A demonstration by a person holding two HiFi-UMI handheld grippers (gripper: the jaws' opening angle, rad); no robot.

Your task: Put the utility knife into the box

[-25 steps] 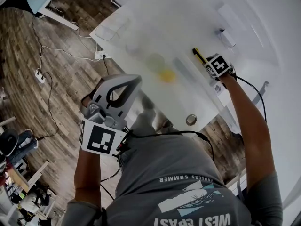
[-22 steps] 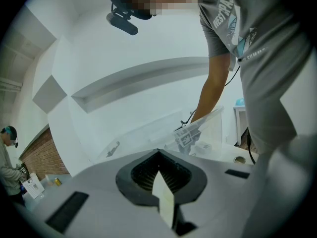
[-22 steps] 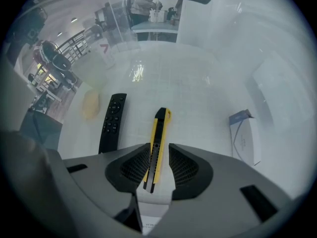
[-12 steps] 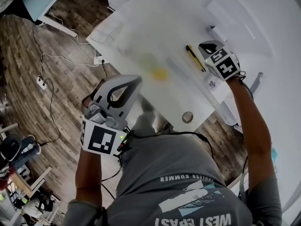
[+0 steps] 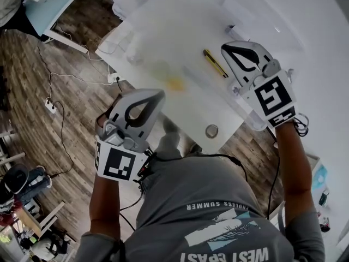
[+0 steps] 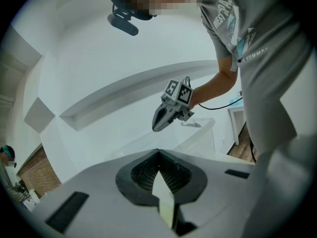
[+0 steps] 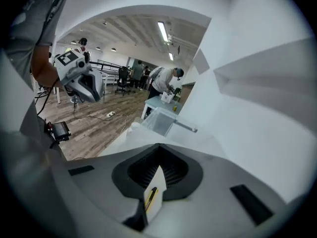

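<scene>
The yellow and black utility knife (image 5: 215, 63) lies on the white table (image 5: 180, 26), and shows through the slit of the right jaws (image 7: 150, 198). My right gripper (image 5: 227, 48) hangs just right of it, above the table, shut and empty; the left gripper view shows it in the air (image 6: 156, 126). A clear plastic box (image 7: 160, 120) stands at the table's far left end (image 5: 123, 40). My left gripper (image 5: 157, 94) is shut and empty, held off the table's near edge over the floor.
A yellow blob (image 5: 175, 84) and a small round ring (image 5: 211, 130) lie on the table near its front edge. A white item (image 5: 235, 33) sits behind the knife. Cables and a power strip (image 5: 50, 105) lie on the wooden floor. People stand in the background (image 7: 166, 81).
My right gripper has lifted away from the knife and drawn back towards the person; the knife stays on the table. The left gripper has barely moved.
</scene>
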